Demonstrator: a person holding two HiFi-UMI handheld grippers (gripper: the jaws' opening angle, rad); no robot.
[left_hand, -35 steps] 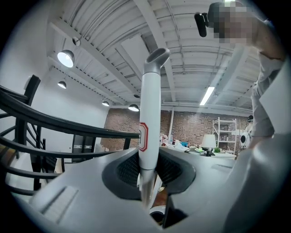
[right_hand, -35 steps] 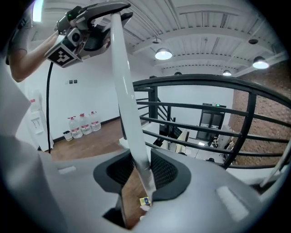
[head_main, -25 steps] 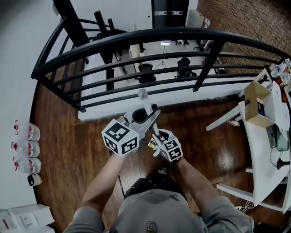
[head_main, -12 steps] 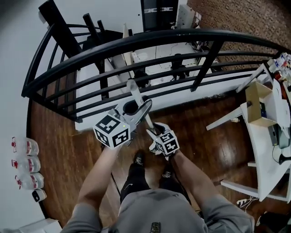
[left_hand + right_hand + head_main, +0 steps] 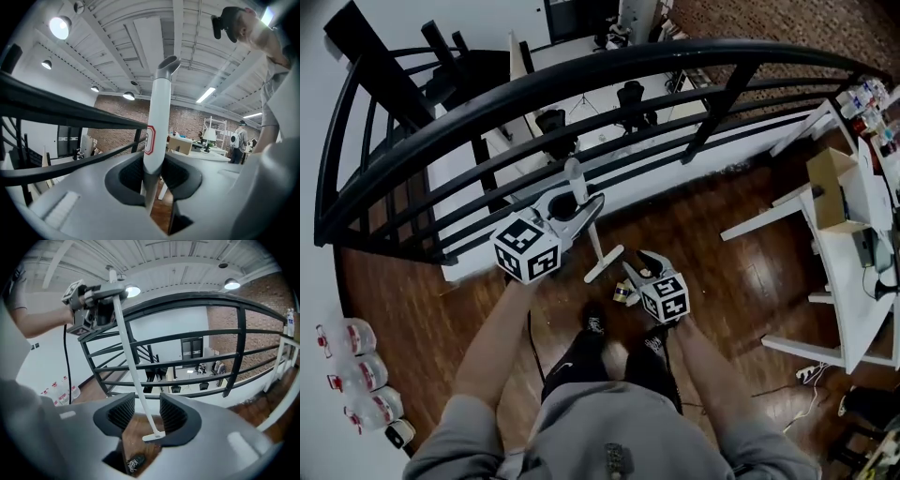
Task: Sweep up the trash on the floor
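Dark wood floor (image 5: 712, 281), black railing (image 5: 581, 80). Left tongs (image 5: 581, 208) clamp the broom pole (image 5: 598, 246); right tongs (image 5: 637, 267), just opening, straddle it loosely.

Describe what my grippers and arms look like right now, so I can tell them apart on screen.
The left gripper and right gripper are pale grey with dark ribbed pads; each carries a white cube of black square markers. A thin black cable hangs from the left one. The right one's jaws have just been opening, gripping nothing. The person wears a grey short-sleeved shirt.
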